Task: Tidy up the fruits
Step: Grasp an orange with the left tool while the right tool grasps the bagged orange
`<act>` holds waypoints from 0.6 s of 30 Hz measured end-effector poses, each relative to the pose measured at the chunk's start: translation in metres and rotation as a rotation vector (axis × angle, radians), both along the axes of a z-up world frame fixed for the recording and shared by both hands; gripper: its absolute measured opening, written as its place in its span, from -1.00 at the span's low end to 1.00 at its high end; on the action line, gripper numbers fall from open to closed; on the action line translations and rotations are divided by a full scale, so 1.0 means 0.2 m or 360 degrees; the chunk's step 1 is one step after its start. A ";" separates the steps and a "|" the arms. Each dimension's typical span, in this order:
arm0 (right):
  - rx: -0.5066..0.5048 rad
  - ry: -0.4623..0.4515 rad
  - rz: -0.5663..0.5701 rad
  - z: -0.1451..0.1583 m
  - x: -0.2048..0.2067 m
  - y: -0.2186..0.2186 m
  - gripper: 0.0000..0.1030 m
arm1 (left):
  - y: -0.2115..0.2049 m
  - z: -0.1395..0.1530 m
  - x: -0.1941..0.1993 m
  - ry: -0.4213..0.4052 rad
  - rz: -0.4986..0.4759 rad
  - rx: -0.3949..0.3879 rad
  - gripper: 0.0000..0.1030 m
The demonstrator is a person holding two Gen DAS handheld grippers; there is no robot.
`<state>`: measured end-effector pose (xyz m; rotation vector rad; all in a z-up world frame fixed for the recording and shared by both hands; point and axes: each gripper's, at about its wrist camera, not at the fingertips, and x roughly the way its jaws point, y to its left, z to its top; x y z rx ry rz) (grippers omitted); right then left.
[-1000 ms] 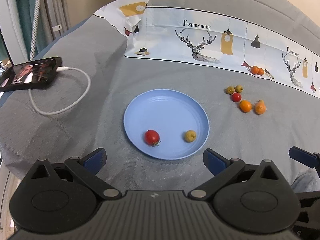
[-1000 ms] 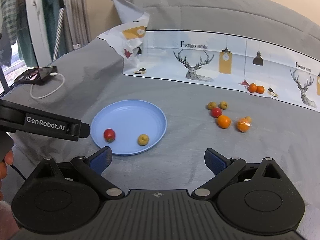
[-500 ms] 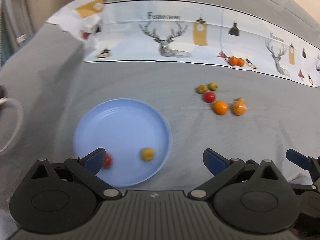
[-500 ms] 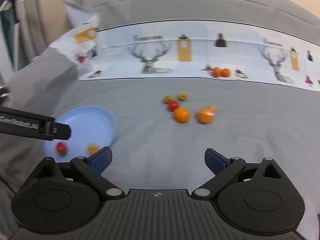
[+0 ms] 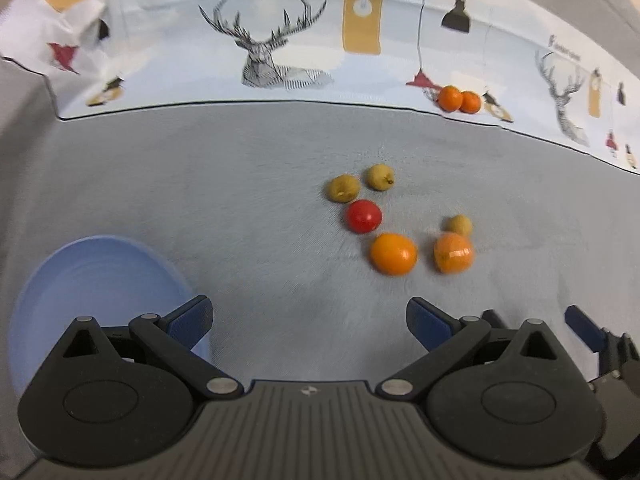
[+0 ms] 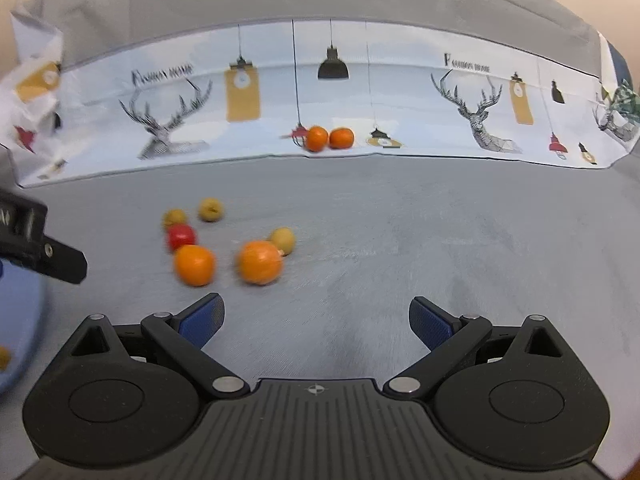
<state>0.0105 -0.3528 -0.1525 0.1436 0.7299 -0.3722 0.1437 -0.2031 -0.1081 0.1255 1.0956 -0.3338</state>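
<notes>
Round blue plate (image 5: 80, 280) holds a yellowish fruit (image 6: 3, 356) | left gripper (image 5: 310, 320), right gripper (image 6: 316, 318) spread apart, empty | glossy orange (image 5: 393, 253) right of plate on grey cloth (image 5: 240, 184)

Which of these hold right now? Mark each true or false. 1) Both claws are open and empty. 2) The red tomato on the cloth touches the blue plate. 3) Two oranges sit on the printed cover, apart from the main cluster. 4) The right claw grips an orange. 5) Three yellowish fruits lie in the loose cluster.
1) True: the left claw and right claw stand open, holding nothing.
2) False: the red tomato lies in the cluster, well away from the blue plate.
3) True: the two oranges rest on the printed cover.
4) False: it holds nothing.
5) True: three yellowish fruits lie there.
</notes>
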 end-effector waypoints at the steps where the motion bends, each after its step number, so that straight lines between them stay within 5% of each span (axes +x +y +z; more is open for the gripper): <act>1: 0.0009 0.0003 0.0010 -0.04 0.05 -0.03 0.92 | -0.04 -0.03 0.04 0.0022 0.0006 0.0008 1.00; 9: 0.0116 0.0054 0.0121 -0.25 0.26 -0.11 0.91 | -0.31 -0.22 0.27 0.0122 -0.0033 0.0042 1.00; 14: 0.0094 0.0014 0.0174 -0.28 0.32 -0.12 0.92 | -0.28 -0.35 0.33 0.0246 0.0037 0.0087 1.00; 18: 0.0065 -0.0014 0.0206 -0.29 0.34 -0.09 0.92 | -0.25 -0.38 0.27 0.0135 -0.0048 0.0206 1.00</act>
